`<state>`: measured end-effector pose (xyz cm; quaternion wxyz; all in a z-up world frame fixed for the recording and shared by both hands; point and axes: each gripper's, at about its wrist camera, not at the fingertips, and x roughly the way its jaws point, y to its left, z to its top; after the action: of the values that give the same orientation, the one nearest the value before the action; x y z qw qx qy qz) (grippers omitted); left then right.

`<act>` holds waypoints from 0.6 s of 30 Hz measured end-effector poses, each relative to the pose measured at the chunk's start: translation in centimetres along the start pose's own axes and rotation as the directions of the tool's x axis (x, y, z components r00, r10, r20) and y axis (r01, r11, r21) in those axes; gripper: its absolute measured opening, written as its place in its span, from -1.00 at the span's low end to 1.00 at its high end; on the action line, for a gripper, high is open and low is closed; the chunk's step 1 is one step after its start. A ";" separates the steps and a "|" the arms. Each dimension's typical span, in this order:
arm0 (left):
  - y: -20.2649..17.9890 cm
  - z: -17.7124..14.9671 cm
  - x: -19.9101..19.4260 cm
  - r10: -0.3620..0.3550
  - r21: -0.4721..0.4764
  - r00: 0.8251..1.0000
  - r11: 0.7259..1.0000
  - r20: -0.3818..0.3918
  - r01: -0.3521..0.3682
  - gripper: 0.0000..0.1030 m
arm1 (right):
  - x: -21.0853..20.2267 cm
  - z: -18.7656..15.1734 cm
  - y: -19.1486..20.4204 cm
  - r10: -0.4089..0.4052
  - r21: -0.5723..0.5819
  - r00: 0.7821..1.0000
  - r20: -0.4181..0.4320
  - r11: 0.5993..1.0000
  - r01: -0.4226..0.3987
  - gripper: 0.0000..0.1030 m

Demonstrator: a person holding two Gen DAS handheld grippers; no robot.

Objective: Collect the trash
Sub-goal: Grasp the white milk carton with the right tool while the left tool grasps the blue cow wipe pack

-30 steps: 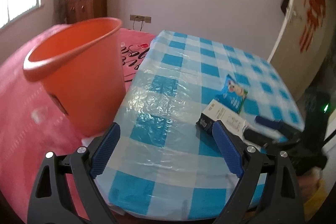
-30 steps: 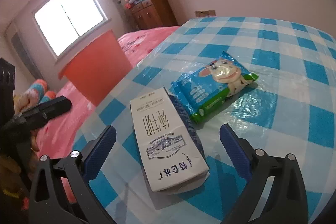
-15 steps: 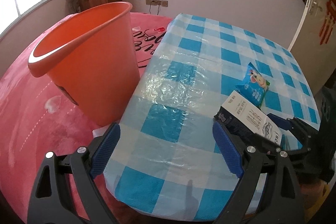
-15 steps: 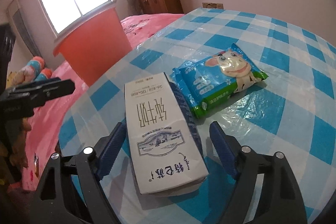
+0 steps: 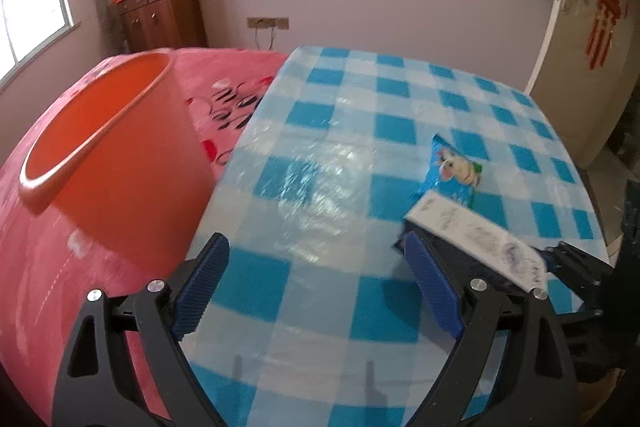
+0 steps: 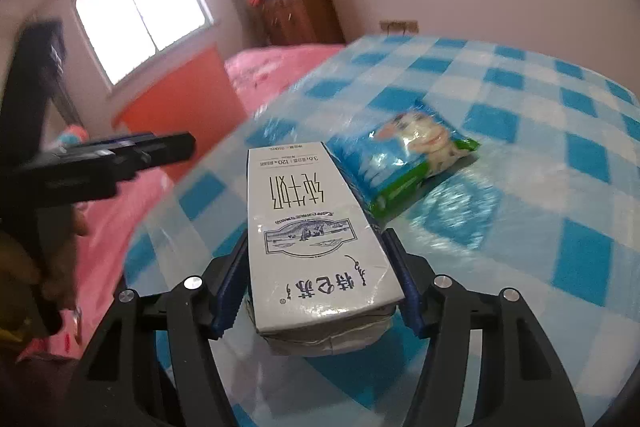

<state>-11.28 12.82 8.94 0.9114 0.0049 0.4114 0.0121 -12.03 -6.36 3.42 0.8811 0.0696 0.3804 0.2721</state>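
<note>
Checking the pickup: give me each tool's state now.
Left tool: open, empty.
Right tool: closing around the milk carton, pads at its sides.

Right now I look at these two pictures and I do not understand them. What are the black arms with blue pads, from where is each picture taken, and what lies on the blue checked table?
No robot is here: a person holds a two-finger hand tool in each hand, and a small camera on each tool looks forward along its fingers. So each picture shows one tool's own black fingers at the bottom.

In the left camera's picture the left gripper stands open over the blue-and-white checked tablecloth, with nothing between its fingers. Beside the table stands a large orange plastic bucket.

In the right camera's picture the right gripper is closing its jaws on a white rectangular milk carton; the pads look already against its sides. Right behind it lies a blue-and-green snack packet with a cartoon cow.
</note>
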 end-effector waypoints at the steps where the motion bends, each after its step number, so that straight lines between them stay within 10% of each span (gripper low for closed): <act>1: -0.5 0.3 0.0 -0.008 0.008 1.000 1.000 0.009 0.008 0.75 | -0.6 0.1 -0.4 -0.010 0.009 1.000 0.017 1.000 0.010 0.23; 9: -5.6 1.6 2.2 -0.078 0.139 0.997 0.987 0.004 0.076 0.75 | -5.7 0.0 -8.1 -0.169 0.230 0.975 0.142 0.964 0.134 0.24; 18: -11.7 2.9 6.7 -0.118 0.299 0.992 0.946 -0.050 0.128 0.75 | -5.3 -0.6 -10.3 -0.292 0.284 0.953 0.085 0.923 0.258 0.25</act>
<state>-4.43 1.34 5.60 0.8923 0.1180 0.4223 -0.1075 -11.04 -17.92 2.97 0.9150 0.1519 0.3636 0.0864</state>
